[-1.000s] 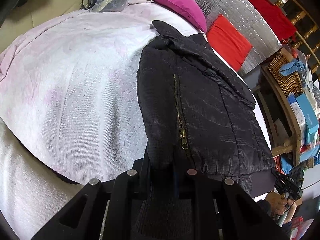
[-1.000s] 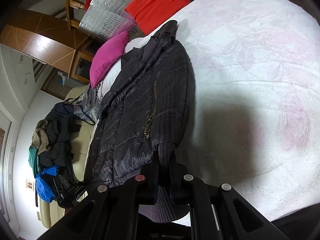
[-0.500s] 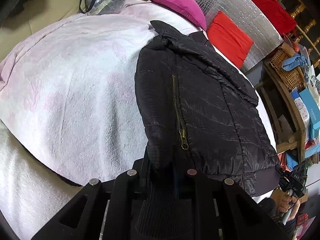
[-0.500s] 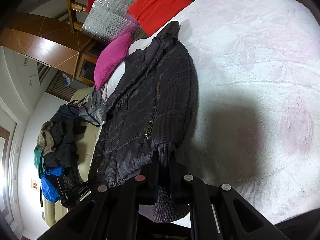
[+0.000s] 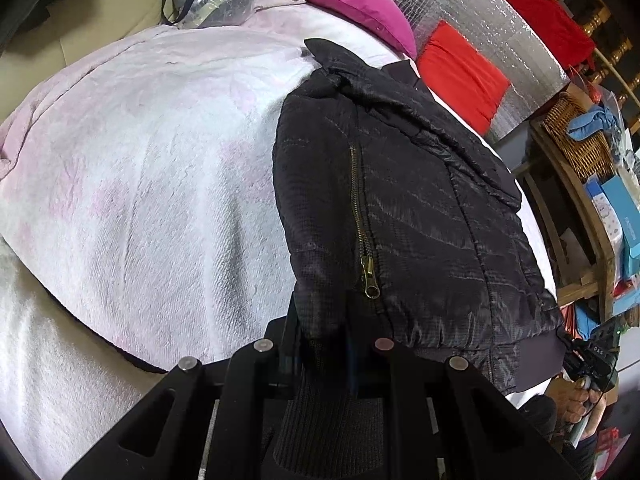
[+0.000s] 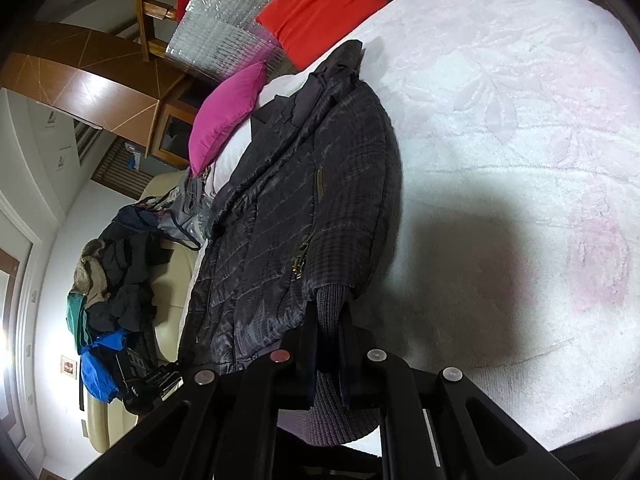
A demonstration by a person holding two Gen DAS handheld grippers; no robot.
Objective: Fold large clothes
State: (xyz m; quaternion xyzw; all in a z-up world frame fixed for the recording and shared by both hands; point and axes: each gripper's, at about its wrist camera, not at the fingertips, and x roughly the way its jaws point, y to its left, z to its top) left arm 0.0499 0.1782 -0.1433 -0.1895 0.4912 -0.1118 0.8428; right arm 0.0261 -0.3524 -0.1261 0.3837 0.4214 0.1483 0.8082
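Bedroom setting: bed (image 5: 132, 168) covered by a white plush blanket (image 6: 520, 128) with a faint pink floral pattern, which fills most of both wrist views. Black quilted jacket (image 5: 400, 208) lies on the blanket, lengthwise, collar toward the head of the bed, hem toward the cameras; taken as the landmark. Silver quilted foil sheet (image 5: 480, 12) stands beyond the jacket's collar, with a red cushion (image 5: 464, 72) leaning against it and a magenta pillow (image 5: 348, 0) beside the collar. In the right wrist view a cream sofa (image 6: 168, 272) sits on the far side of the jacket, piled with dark and blue clothes (image 6: 116, 276). In the left wrist view a wooden shelf (image 5: 584, 208) with a wicker basket (image 5: 576, 136) and blue boxes stands off the jacket's other side. Jacket has a brass sleeve zipper (image 5: 362, 220) with its pull near the cuff end. Left gripper (image 5: 320, 344): narrow, fingers pinched on the ribbed knit cuff (image 5: 328, 420) of the sleeve lying along the jacket's near edge; the cuff hangs back toward the camera. Right gripper (image 6: 328, 344): narrow likewise, clamped on the other ribbed cuff (image 6: 332, 308), knit fabric bunching behind the fingers. A gripper shadow falls on the blanket beside the jacket in the right wrist view.
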